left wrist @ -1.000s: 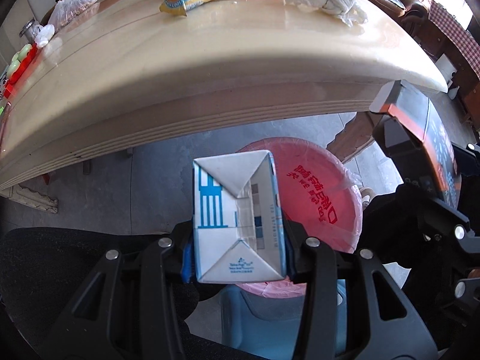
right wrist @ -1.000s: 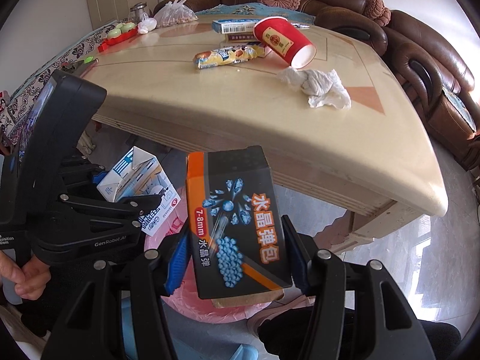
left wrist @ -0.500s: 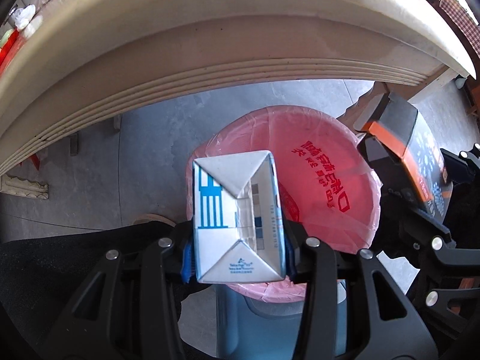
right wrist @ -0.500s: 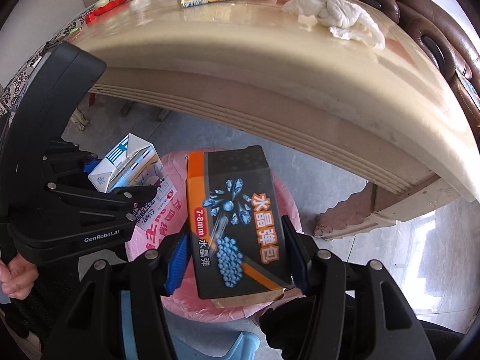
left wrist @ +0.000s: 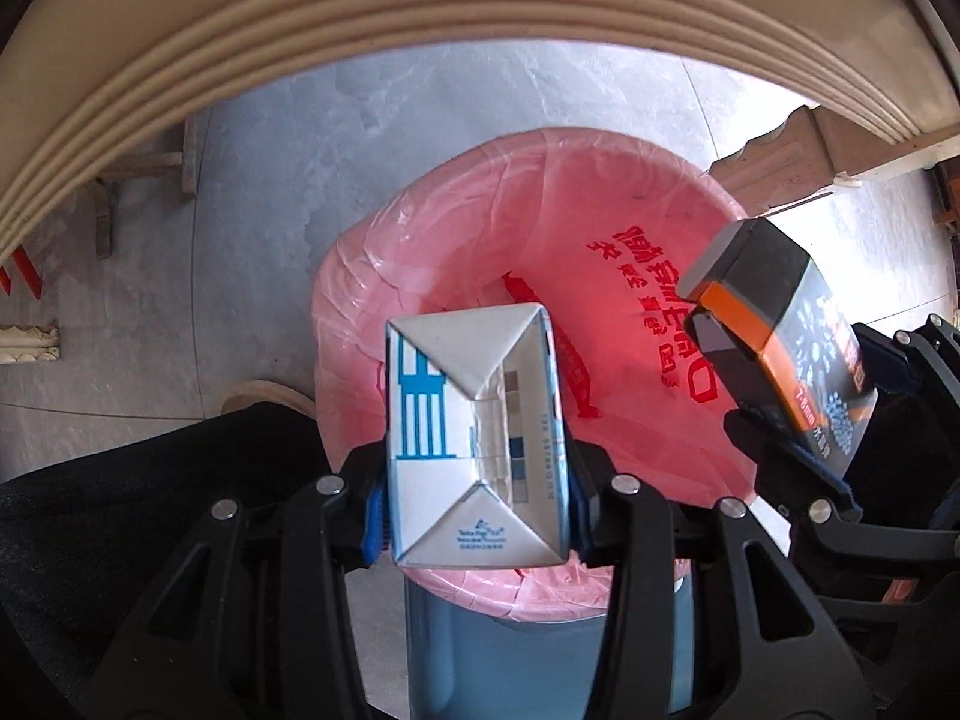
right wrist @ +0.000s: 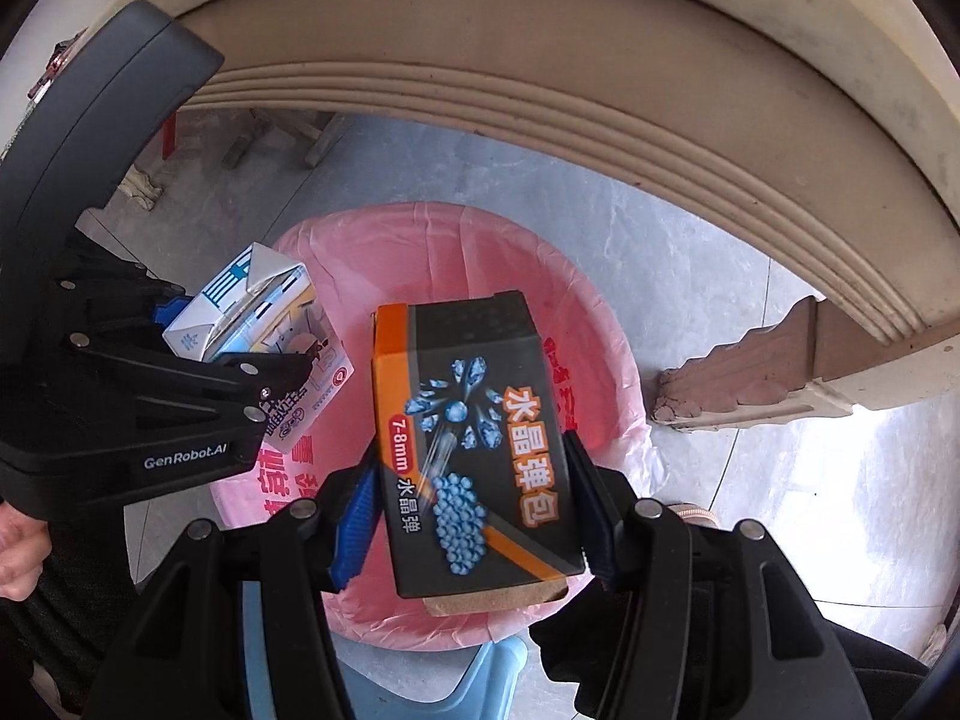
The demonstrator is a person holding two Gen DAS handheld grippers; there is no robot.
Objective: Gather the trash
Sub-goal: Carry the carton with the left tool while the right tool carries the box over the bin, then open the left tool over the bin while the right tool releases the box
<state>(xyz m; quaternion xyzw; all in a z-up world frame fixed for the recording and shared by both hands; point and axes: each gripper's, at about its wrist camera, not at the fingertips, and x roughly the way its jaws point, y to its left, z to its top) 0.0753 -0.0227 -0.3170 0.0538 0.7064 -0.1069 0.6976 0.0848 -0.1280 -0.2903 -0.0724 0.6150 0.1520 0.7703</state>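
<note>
- Milk carton [left wrist: 474, 438]: white and blue, clamped across its narrow sides by the left gripper [left wrist: 474, 516], whose fingers [left wrist: 375, 516] stand part-way closed with the blue pads pressed on both flanks. Its folded end faces the camera; its long axis runs out along the fingers, pointing downward.
- Dark box with orange trim [right wrist: 474, 438]: printed with blue crystal beads, clamped across its width by the right gripper [right wrist: 474, 516], fingers [right wrist: 354, 516] likewise part-way closed on it. Long axis along the fingers, raw cardboard edge at the near end.
- Waste bin with pink bag liner [left wrist: 636, 228]: stands on the grey tiled floor [left wrist: 420, 120], below and just in front of the worktop [left wrist: 300, 12] edge, mouth open upward, red print on the liner.
- Governing relation: both items hang over the bin mouth, carton toward its left and near rim, box toward its right. In the right wrist view the box sits centrally over the liner; in the left wrist view the carton overlaps the near rim.
- Judgement: both are placed for a drop; the carton may need a slight push farther in to clear the near rim. Neither hand is clearly the nearer.
- Person's hand [right wrist: 18, 546]: on the left gripper's handle.
</note>
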